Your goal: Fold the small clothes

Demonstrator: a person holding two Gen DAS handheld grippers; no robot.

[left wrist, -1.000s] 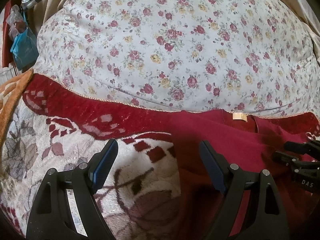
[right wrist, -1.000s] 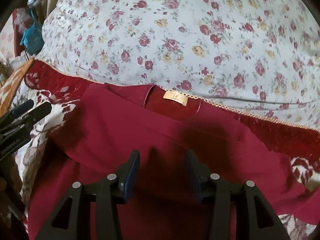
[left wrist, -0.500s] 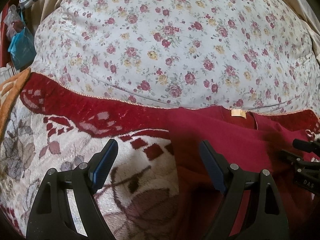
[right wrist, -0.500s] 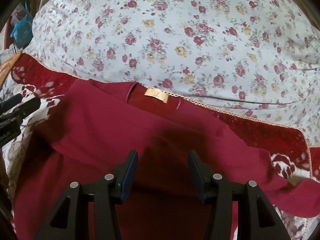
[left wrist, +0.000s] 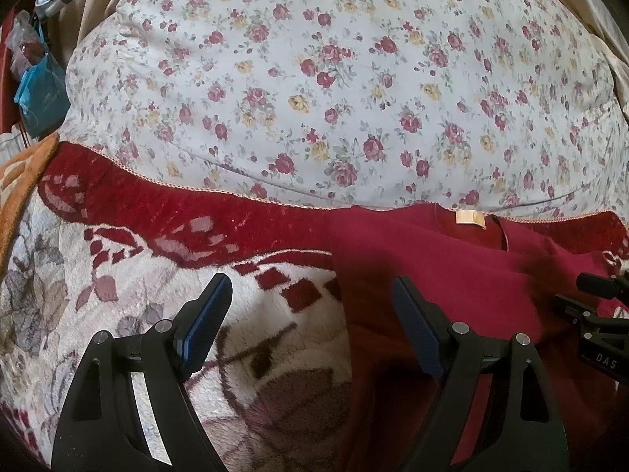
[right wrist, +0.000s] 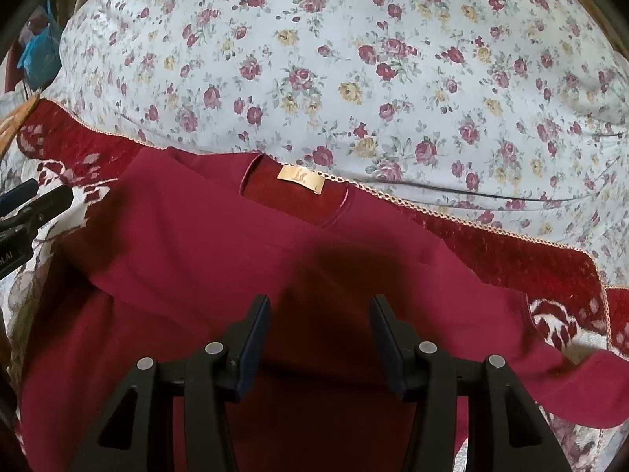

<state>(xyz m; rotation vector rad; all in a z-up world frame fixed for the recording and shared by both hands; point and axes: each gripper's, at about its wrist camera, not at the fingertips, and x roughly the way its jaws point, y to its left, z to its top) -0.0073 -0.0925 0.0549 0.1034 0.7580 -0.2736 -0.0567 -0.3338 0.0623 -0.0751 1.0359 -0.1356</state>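
Both hand-held grippers [left wrist: 310,326] [right wrist: 320,338] gape above the red shirt [right wrist: 196,259], blanket [left wrist: 118,306] bare leftward.

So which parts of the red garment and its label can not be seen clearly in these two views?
- Red garment hem: cut off by the bottom edge in both views, behind the right hand-held gripper.
- Label print: too small to read.
- Right sleeve end: at the blurred fisheye rim.
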